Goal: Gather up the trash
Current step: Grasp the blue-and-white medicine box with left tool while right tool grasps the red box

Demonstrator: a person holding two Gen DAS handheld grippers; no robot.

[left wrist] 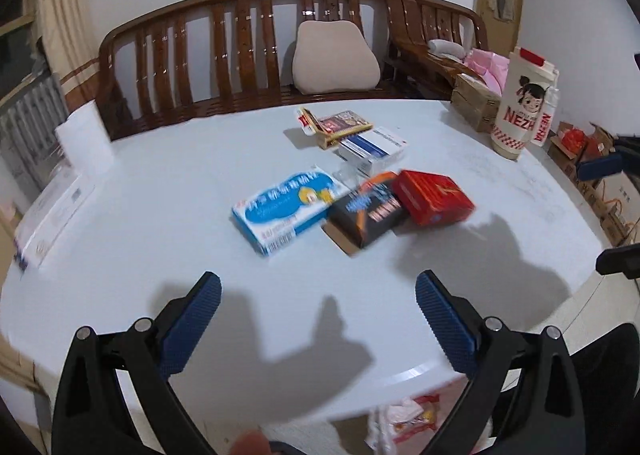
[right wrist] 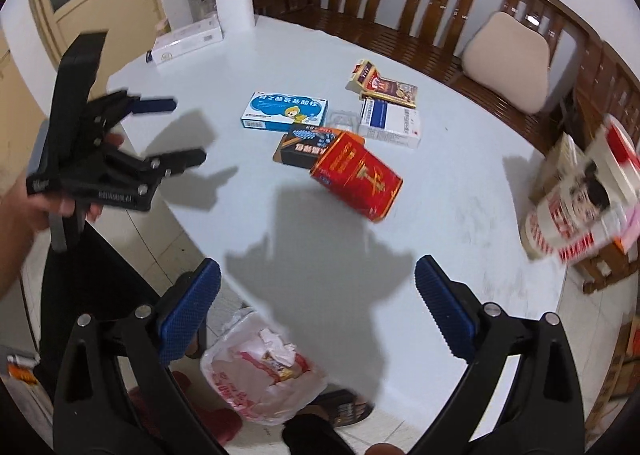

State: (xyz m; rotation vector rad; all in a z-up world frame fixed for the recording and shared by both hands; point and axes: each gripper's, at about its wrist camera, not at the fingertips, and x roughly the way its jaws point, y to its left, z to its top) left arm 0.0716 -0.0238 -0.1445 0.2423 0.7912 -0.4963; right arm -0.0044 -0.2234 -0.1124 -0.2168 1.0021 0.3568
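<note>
Several empty cartons lie in the middle of the round white table (left wrist: 160, 295): a blue-and-white box (left wrist: 288, 207), a black box (left wrist: 366, 211), a red box (left wrist: 434, 197), a white-and-blue box (left wrist: 374, 151) and a brown box (left wrist: 340, 127). My left gripper (left wrist: 318, 295) hovers open over the near table edge with nothing between its pads. My right gripper (right wrist: 318, 295) is also open and empty, short of the red box (right wrist: 356, 179). A hand holds the left gripper (right wrist: 188, 131) at the table's left side. On the floor below the table edge a plastic bag (right wrist: 260, 371) holds crumpled wrappers.
A tall printed cup (right wrist: 580, 195) and small cartons stand at the table's right edge. A paper towel roll (right wrist: 234, 11) and a flat white box (right wrist: 188, 41) sit at the far left. A wooden bench (left wrist: 240, 47) with a beige cushion (left wrist: 336, 59) runs behind the table.
</note>
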